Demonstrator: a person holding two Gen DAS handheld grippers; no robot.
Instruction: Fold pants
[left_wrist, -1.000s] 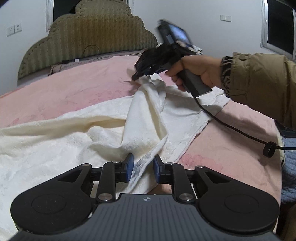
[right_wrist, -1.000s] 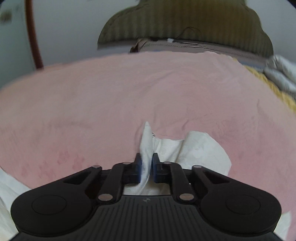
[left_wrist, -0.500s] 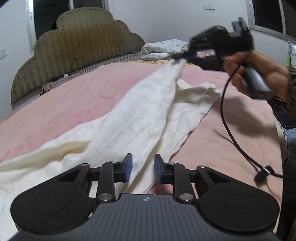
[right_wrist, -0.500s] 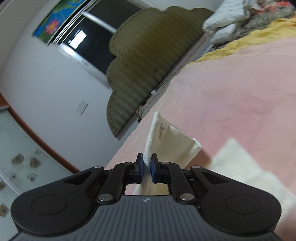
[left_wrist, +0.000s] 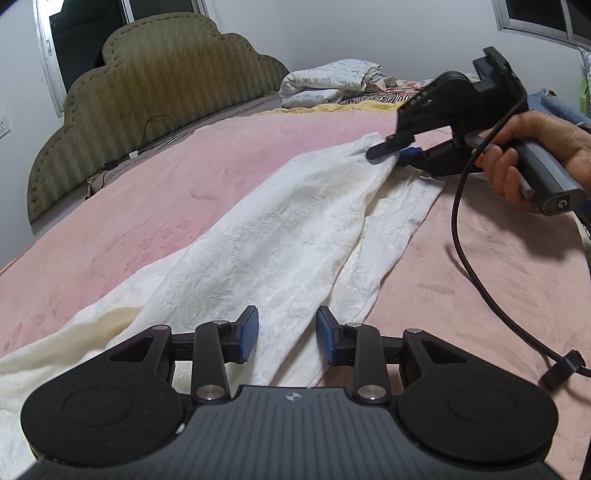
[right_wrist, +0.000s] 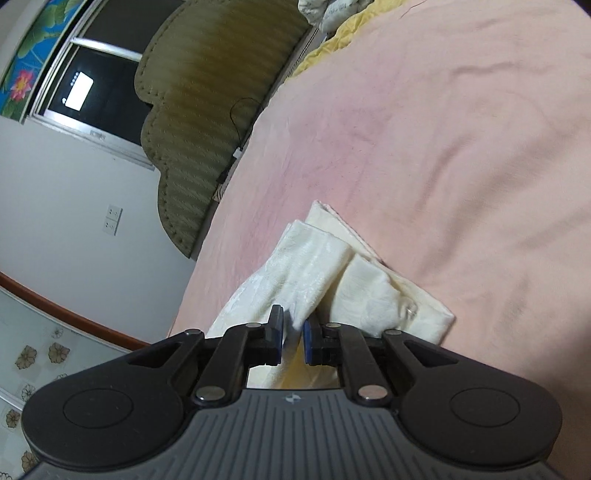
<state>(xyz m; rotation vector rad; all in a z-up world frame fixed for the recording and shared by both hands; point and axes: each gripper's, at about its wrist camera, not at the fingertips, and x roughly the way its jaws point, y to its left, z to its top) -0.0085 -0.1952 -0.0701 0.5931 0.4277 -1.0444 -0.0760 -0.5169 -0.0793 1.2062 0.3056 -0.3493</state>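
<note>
Pink bed (left_wrist: 184, 177), green headboard (left_wrist: 147, 96), pillows (left_wrist: 328, 83)

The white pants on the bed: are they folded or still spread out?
Partly folded: one leg of the white pants lies over the other on the pink bedcover.

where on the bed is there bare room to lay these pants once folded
Bare pink bedspread lies between the white pants and the headboard, and on the near side of the pants around the black cable. The far corner is crowded with piled bedding.
</note>
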